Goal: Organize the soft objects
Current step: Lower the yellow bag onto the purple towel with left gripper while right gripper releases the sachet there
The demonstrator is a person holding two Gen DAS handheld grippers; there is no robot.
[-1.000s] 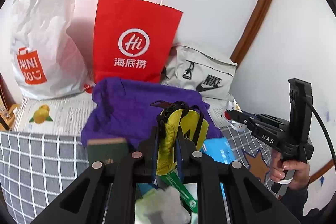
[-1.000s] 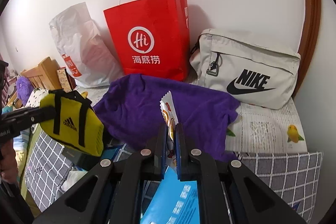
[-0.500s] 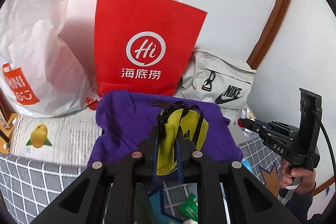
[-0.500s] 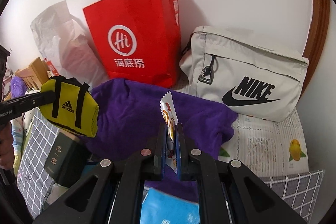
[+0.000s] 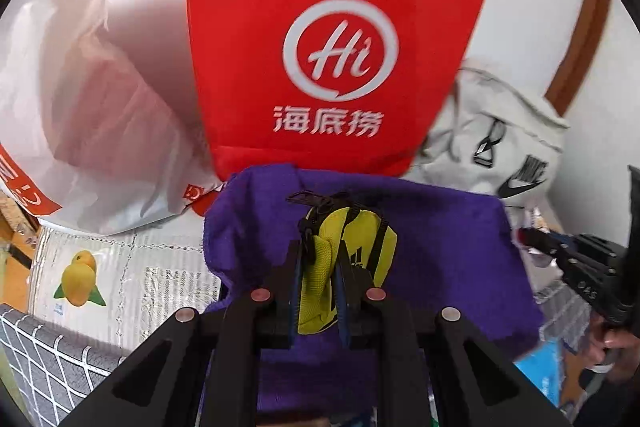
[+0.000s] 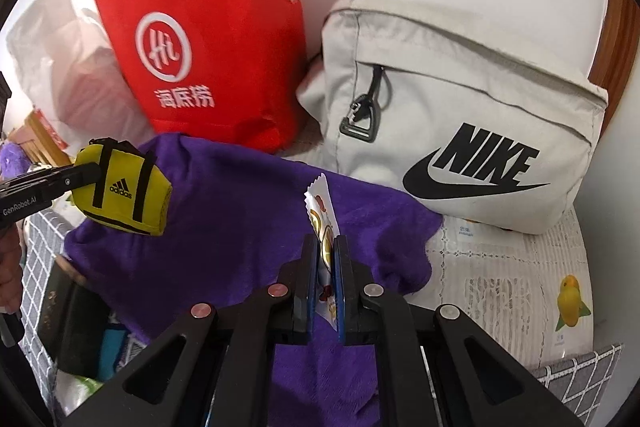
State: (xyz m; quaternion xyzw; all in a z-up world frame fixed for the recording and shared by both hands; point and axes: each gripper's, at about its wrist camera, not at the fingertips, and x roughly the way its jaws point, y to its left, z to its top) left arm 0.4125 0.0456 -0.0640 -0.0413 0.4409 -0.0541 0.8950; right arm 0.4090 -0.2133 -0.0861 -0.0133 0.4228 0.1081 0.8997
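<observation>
Both grippers have been brought nearer the red paper bag [image 5: 336, 39]. Left gripper [image 5: 320, 267] is clamped on the yellow pouch [image 5: 352, 247], right gripper [image 6: 325, 259] on a snack packet [image 6: 322, 211], both held above the purple cloth [image 6: 240, 211].

Our left gripper [image 5: 318, 267]: matte black frame, blue-edged finger pads [image 5: 297, 279], four round silver screw heads, white "GenRobot.AI" lettering on its side. Our right gripper [image 6: 327, 263]: same black build, blue pads, silver screws. Bare skin on our right hand [image 5: 610, 347].
</observation>
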